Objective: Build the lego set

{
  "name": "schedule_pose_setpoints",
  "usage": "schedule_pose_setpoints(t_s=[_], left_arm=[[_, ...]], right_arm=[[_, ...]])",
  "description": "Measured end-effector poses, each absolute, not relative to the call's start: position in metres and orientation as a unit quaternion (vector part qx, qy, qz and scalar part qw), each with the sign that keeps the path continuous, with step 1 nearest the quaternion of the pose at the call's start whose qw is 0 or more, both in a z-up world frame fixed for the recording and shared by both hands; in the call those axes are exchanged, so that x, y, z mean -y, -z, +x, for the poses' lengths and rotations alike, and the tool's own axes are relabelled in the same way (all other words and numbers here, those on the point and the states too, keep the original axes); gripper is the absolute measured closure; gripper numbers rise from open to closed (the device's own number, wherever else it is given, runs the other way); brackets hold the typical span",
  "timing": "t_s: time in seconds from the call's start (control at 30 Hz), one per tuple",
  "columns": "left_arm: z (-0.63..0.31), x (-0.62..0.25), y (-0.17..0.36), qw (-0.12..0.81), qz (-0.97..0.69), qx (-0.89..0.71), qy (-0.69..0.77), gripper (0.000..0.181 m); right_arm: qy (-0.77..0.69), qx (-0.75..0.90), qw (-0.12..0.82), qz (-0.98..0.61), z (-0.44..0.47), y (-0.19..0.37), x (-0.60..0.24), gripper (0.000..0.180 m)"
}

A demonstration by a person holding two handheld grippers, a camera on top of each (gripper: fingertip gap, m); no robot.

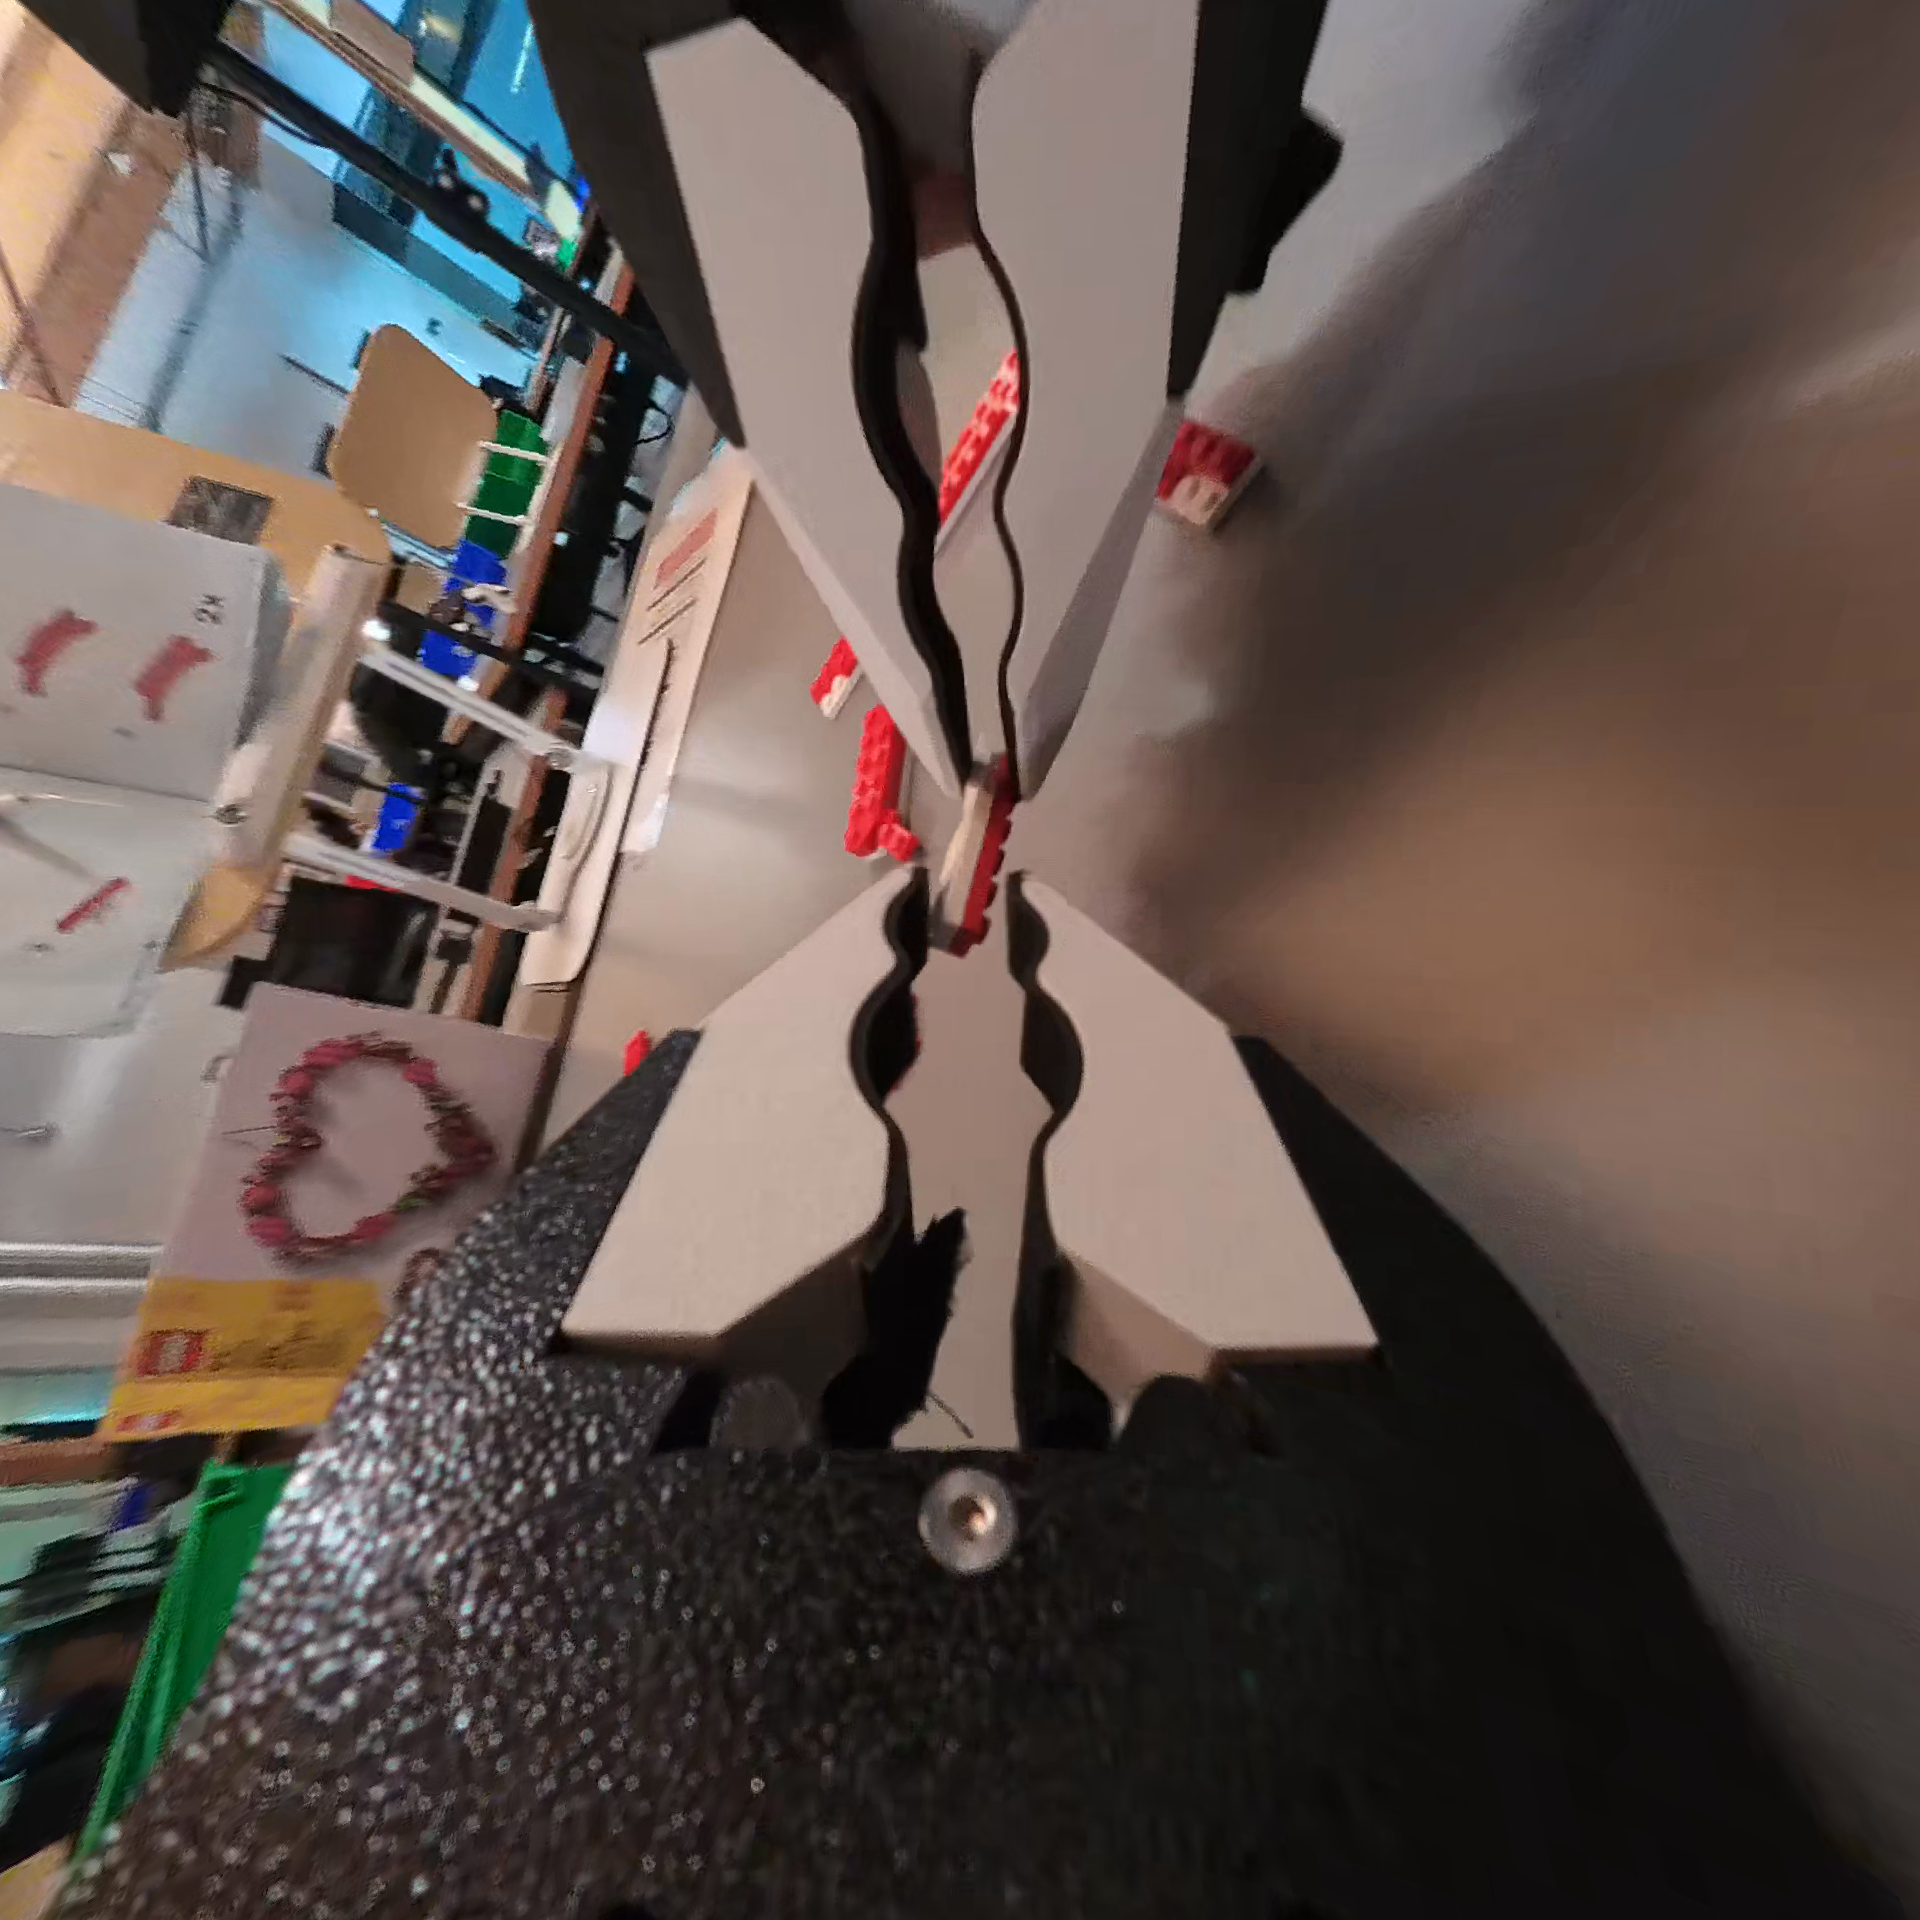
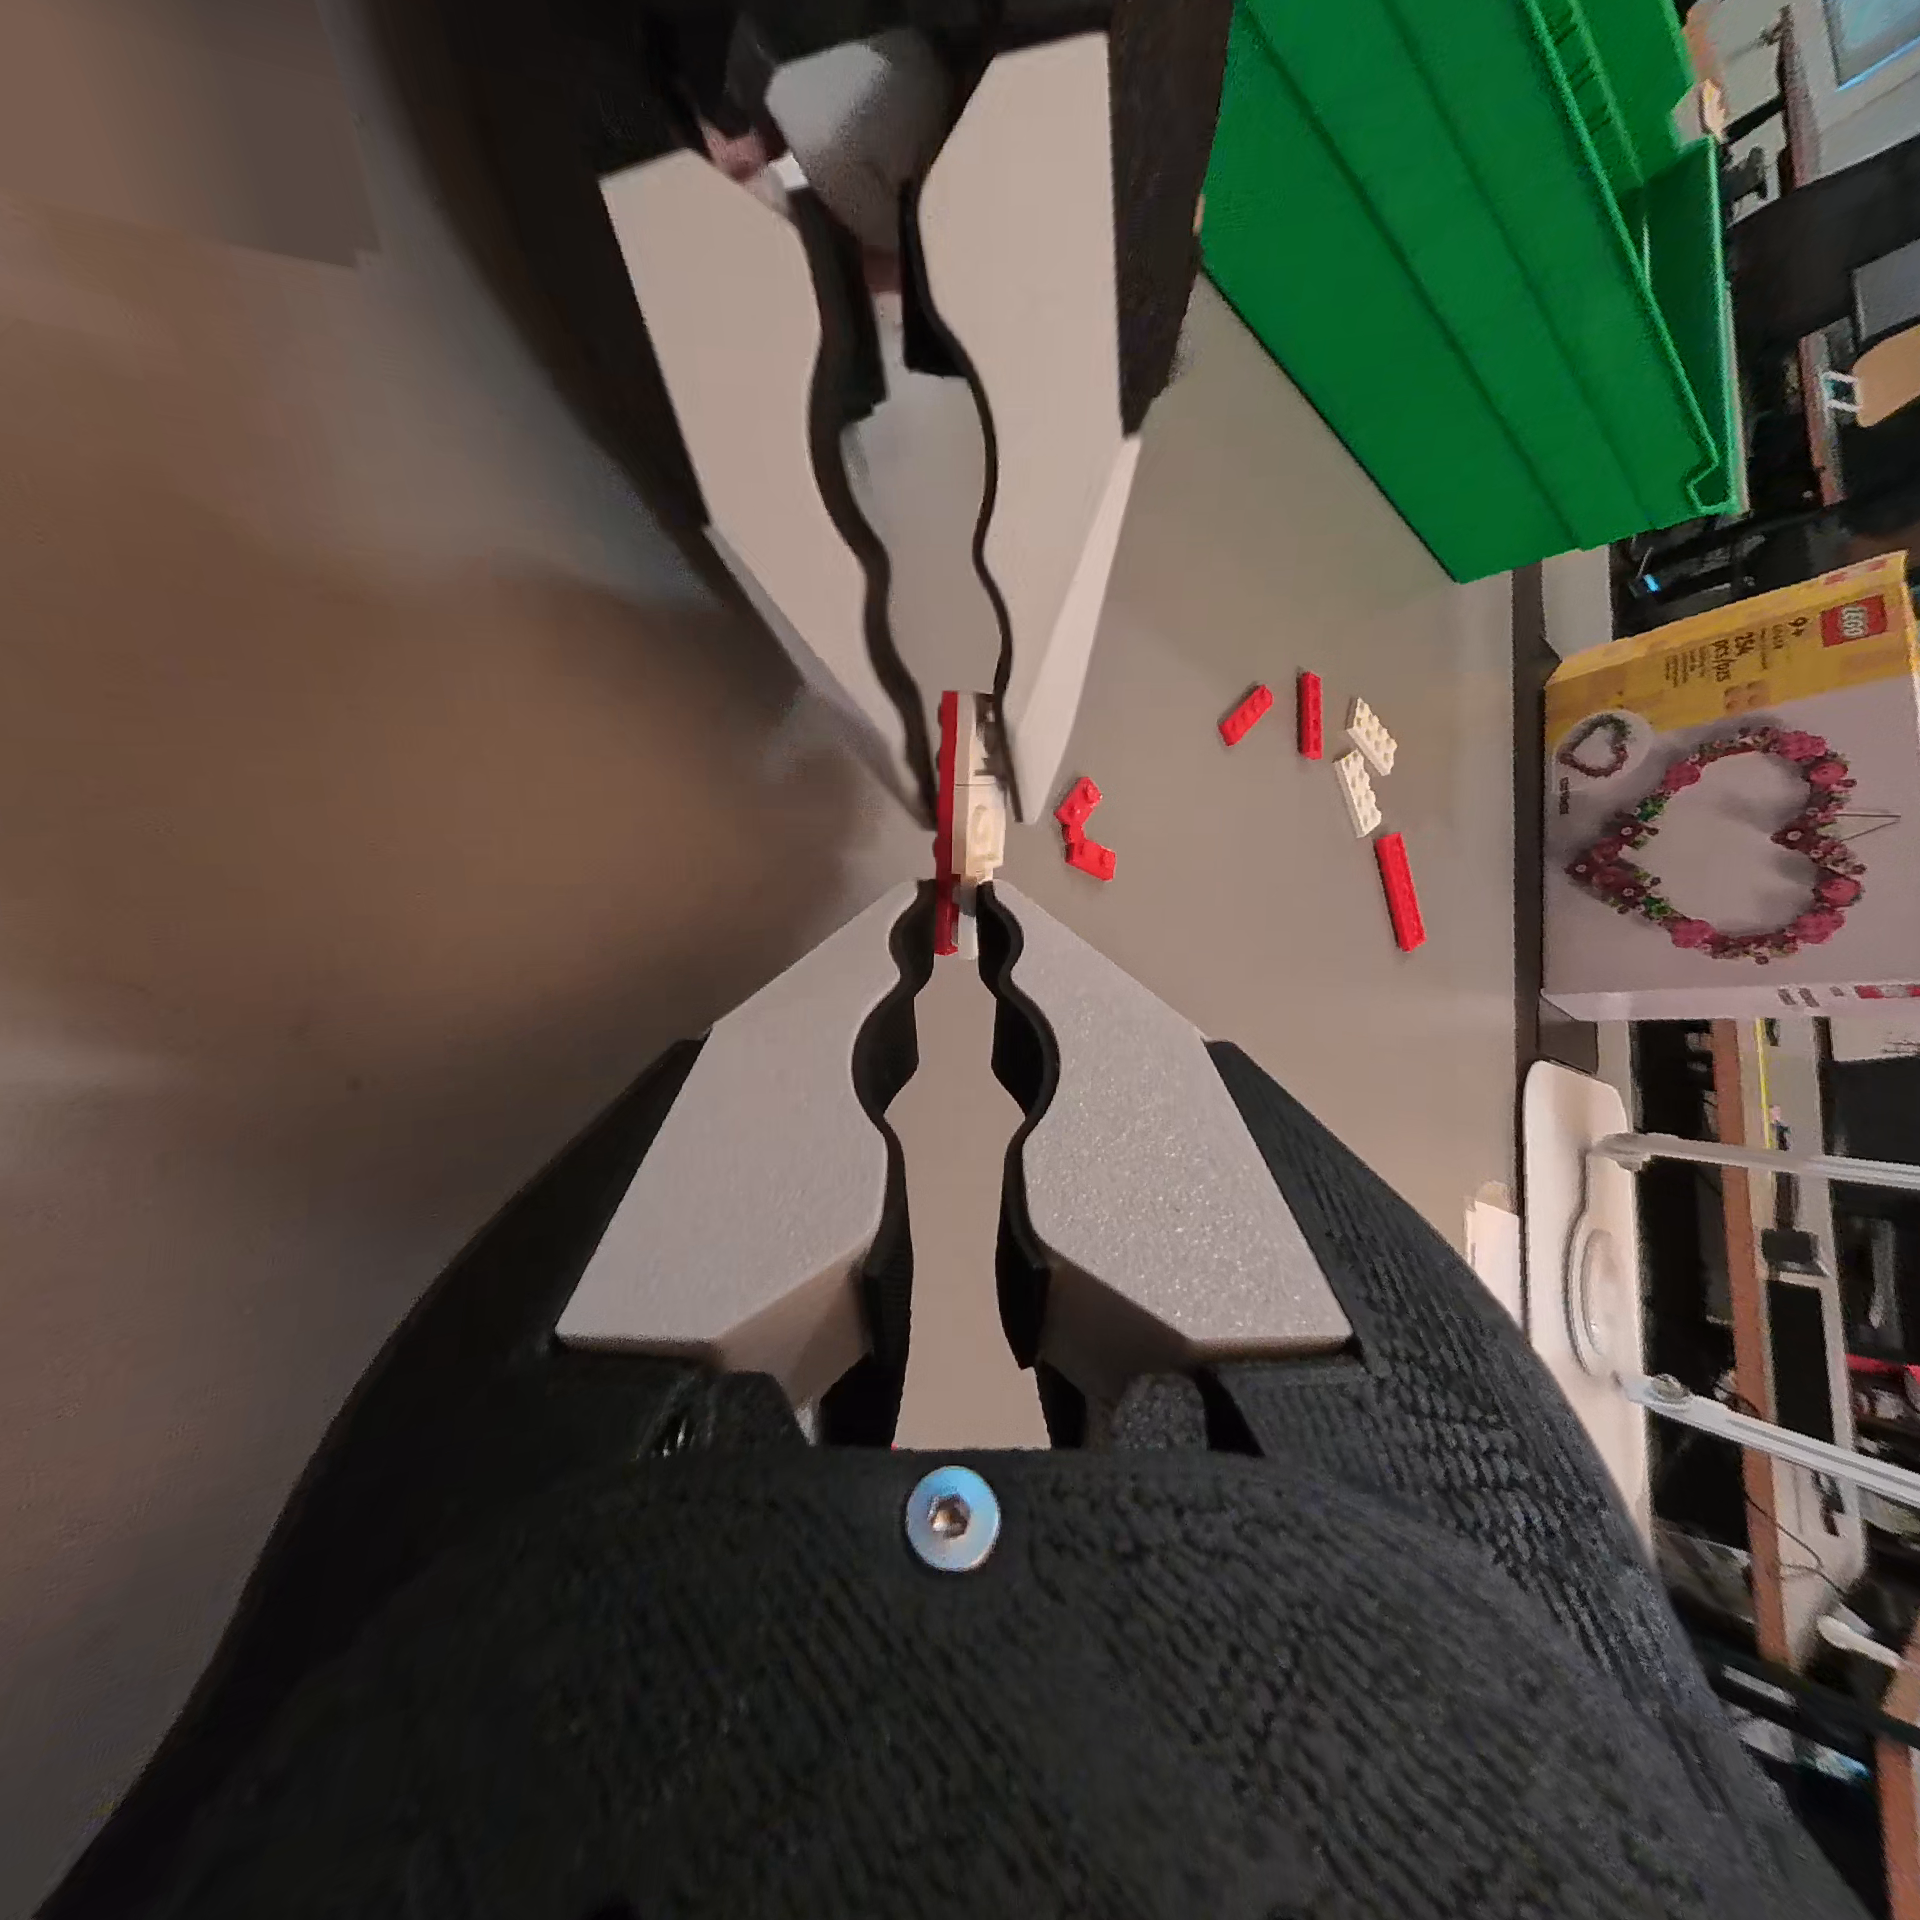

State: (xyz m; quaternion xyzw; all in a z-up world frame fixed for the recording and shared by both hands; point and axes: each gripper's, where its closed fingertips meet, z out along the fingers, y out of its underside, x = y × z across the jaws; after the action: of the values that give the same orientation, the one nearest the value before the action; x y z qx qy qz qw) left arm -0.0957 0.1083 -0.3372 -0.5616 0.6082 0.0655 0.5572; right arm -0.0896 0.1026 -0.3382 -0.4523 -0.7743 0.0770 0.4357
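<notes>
Joining step in hand. Left gripper (image 1: 966, 883) and right gripper (image 2: 951, 894) both pinching same red-and-white plate stack (image 2: 966, 810) above tabletop (image 2: 1247, 1039). Next: squeeze plates flush, then fetch loose red plate (image 2: 1397, 890).

Red-white brick stack (image 2: 961, 821) between both jaws

1. A workshop or lab-like workroom, going by the furnishings around the plain grey bench (image 2: 1299, 1039).
2. At about 1 o'clock in the right wrist view, green plastic storage bins (image 2: 1455, 291) are stacked on the bench.
3. At 9 to 10 o'clock in the left wrist view, metal shelving (image 1: 488, 665) holds blue and green bins, with cardboard boxes (image 1: 94, 197) piled farther back.
4. A boxed toy-brick set (image 2: 1725, 800) with a heart wreath pictured on it stands at 3 o'clock in the right wrist view.
5. Loose red and white bricks (image 2: 1361, 769) lie scattered on the bench beside that box.
</notes>
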Motion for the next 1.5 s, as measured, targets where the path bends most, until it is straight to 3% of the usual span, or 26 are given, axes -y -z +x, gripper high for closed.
schedule_pose_setpoints(t_s=[0.37,0.77,1.3,1.5], left_arm=[[-0.091,-0.105,0.337,0.555,-0.591,-0.586,0.011,0.175],[-0.086,-0.098,0.333,0.577,-0.534,-0.617,-0.013,0.175],[-0.084,-0.096,0.331,0.585,-0.544,-0.602,0.020,0.175],[-0.079,-0.092,0.340,0.572,-0.515,-0.638,-0.021,0.175]], right_arm=[[-0.098,0.758,0.453,-0.459,-0.088,0.335,-0.105,0.173],[-0.166,0.750,0.444,-0.461,-0.085,0.333,-0.097,0.173],[-0.140,0.751,0.463,-0.450,-0.085,0.332,-0.096,0.174],[-0.155,0.763,0.429,-0.458,-0.080,0.342,-0.091,0.175]])
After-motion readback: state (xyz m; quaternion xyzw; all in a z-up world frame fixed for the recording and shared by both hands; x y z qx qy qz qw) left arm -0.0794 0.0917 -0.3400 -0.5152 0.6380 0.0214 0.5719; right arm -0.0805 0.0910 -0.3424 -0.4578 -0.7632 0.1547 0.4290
